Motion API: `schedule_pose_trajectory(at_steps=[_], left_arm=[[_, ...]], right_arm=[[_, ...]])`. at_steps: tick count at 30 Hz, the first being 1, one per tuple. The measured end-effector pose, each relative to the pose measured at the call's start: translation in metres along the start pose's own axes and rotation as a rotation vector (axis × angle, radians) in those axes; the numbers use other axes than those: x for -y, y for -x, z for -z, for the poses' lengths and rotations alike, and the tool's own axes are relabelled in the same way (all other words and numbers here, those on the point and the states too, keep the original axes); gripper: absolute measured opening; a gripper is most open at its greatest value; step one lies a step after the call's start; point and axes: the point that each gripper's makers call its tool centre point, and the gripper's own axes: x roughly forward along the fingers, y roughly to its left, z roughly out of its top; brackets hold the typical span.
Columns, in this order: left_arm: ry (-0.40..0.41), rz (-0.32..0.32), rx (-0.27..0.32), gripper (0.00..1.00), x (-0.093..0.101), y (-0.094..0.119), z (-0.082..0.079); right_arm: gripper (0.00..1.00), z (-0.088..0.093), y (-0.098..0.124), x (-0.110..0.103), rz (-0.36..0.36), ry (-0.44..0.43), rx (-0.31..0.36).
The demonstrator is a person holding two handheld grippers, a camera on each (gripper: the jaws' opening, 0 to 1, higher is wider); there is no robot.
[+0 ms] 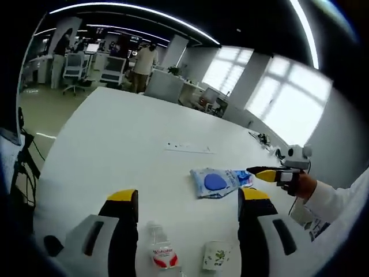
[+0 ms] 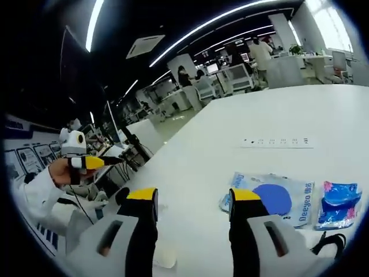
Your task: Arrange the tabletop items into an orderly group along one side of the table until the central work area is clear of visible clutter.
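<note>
Hovering over a white tabletop (image 1: 127, 138), both tools held apart with nothing between the jaws.

From the left gripper view, the left tool (image 1: 187, 199) has its yellow-tipped jaws spread wide; a clear plastic bottle (image 1: 160, 248) with a red label lies between them at 6 o'clock, a small floral-printed cup (image 1: 216, 255) just beside it at 5 o'clock. A blue-and-white packet (image 1: 218, 182) lies beyond the jaws at 1 o'clock, and the right tool (image 1: 271, 174) comes in at 3 o'clock, close to the packet's edge. From the right gripper view, the right tool's jaws likewise stand open, the packet behind the right-hand jaw, and a smaller blue pouch (image 2: 339, 203) just beside it at 3 o'clock. A flush socket strip (image 2: 277, 142) sits farther off at 1 o'clock.
</note>
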Motion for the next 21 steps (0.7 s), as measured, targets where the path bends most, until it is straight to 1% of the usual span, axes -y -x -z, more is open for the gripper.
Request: schedule_pose_trajectory(at_steps=[2,4,7,9,12,17,19,21], left_arm=[[0.014,-0.012,0.013,0.71,-0.005,0.010,0.002],[0.020,-0.020,0.018,0.71,-0.009,0.019,0.005],[0.027,-0.036,0.021,0.71,-0.016,0.031,0.011],[0.048,-0.049,0.029,0.71,-0.021,0.040,0.016],[0.064,-0.058,0.036,0.71,-0.026,0.048,0.022],[0.086,-0.071,0.039,0.71,-0.034,0.060,0.033],[0.098,-0.075,0.044,0.71,-0.037,0.065,0.036],[0.113,-0.079,0.053,0.71,-0.040,0.070,0.039]], right_arm=[[0.48,0.002,-0.008,-0.011,-0.027,0.003,-0.014],[0.48,0.006,-0.018,-0.021,-0.059,-0.015,-0.031],[0.48,0.010,-0.030,-0.032,-0.085,-0.007,-0.053],[0.48,0.017,-0.041,-0.045,-0.126,-0.018,-0.088],[0.48,0.026,-0.055,-0.058,-0.174,-0.048,-0.120],[0.46,0.040,-0.076,-0.074,-0.222,-0.060,-0.171],[0.46,0.047,-0.085,-0.080,-0.246,-0.098,-0.197],[0.44,0.052,-0.094,-0.084,-0.267,-0.113,-0.211]])
